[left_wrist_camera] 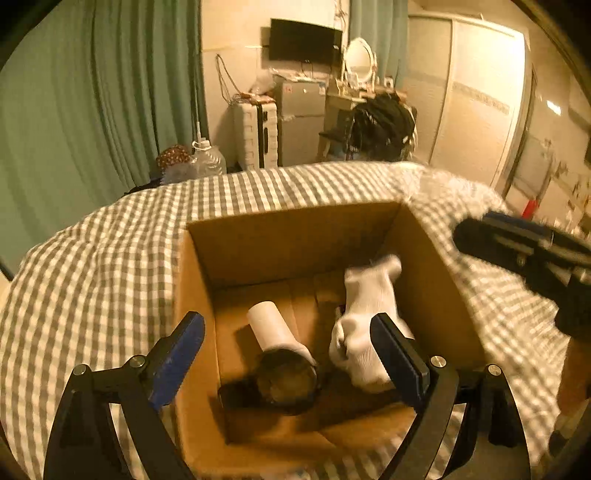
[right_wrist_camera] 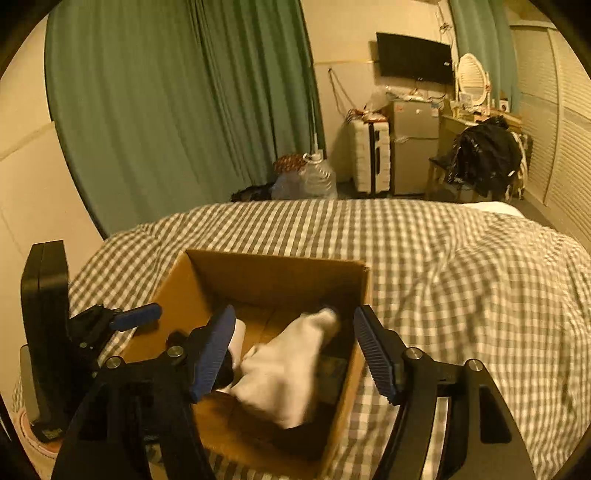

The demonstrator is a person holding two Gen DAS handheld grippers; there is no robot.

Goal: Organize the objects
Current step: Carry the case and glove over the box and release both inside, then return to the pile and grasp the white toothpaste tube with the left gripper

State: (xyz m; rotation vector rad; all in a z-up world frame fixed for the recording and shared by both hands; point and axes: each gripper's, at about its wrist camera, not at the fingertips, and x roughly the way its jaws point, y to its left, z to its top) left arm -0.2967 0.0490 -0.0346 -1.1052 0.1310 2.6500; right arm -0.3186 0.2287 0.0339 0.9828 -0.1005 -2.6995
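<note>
Both your left hand-held gripper [left_wrist_camera: 288, 354] and right hand-held gripper [right_wrist_camera: 295, 354] hang open above the cardboard box [left_wrist_camera: 295, 236]; the white sock [right_wrist_camera: 284, 373] is blurred, partly hiding a dark item beneath.

Warm yellowish light is filling a bedroom. A bed [right_wrist_camera: 443, 277] with a grey-and-white checked cover is taking up the foreground. Green curtains [right_wrist_camera: 177, 110] are hanging along the pale wall on the left, and a narrower green curtain [left_wrist_camera: 376, 29] is hanging beside a dark wall-mounted screen [right_wrist_camera: 413, 59]. Below the screen, a white suitcase [right_wrist_camera: 371, 160] is standing next to a small grey fridge [right_wrist_camera: 415, 147]. An oval white mirror [right_wrist_camera: 471, 79] is sitting on a dressing table [right_wrist_camera: 476, 122], with dark clothing [right_wrist_camera: 484, 158] draping over a chair. A clear water jug [right_wrist_camera: 317, 177] is resting on the floor. A pale sliding wardrobe [left_wrist_camera: 472, 103] is lining the right wall.
</note>
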